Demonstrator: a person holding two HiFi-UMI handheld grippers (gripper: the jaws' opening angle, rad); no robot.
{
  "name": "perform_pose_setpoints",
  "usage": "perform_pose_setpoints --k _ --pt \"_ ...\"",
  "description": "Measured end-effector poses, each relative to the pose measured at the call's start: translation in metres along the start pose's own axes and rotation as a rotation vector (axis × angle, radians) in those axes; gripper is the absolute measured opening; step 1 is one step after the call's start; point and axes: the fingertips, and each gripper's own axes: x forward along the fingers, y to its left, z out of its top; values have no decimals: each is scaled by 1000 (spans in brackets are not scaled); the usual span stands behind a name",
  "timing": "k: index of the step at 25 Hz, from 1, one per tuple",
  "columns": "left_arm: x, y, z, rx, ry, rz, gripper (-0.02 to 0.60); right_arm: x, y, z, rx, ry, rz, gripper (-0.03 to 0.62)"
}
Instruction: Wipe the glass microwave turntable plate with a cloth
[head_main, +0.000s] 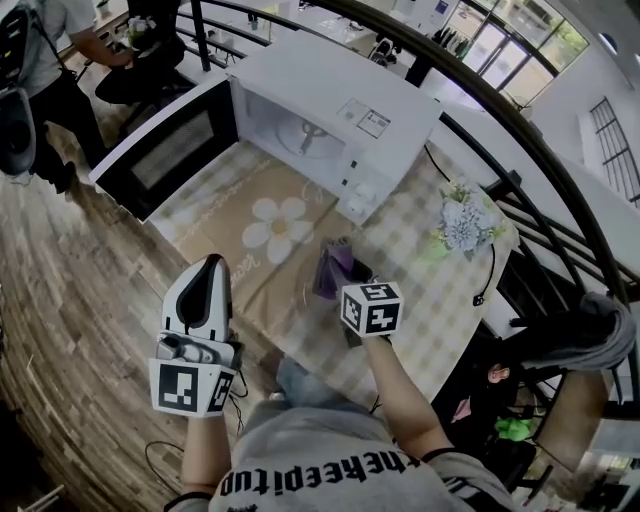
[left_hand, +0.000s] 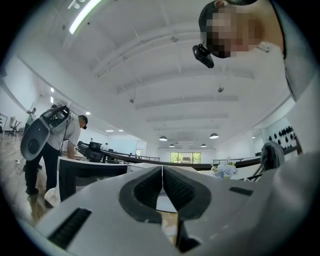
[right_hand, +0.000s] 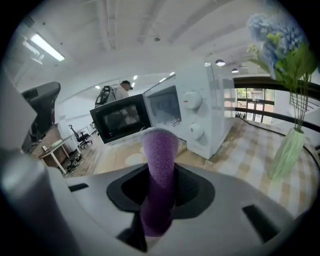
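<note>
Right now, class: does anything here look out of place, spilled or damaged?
Only the white microwave oven: its black-windowed door stands wide open. Nothing looks spilled or broken. The right gripper holds a purple cloth.

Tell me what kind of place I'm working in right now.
Probably an open-plan office or lab floor with a staged kitchen corner: a white microwave sits on a checked tablecloth beside a black railing, with an office chair and desk beyond.
</note>
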Motion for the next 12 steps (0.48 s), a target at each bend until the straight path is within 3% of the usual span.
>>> perform_pose_setpoints --k 8,12 --pt "-1 11 -12 -4 32 33 11 55 15 -38 -13 141 13 112" --pt "0 15 -17 -3 47 40 11 68 20 -47 -134 175 -21 110"
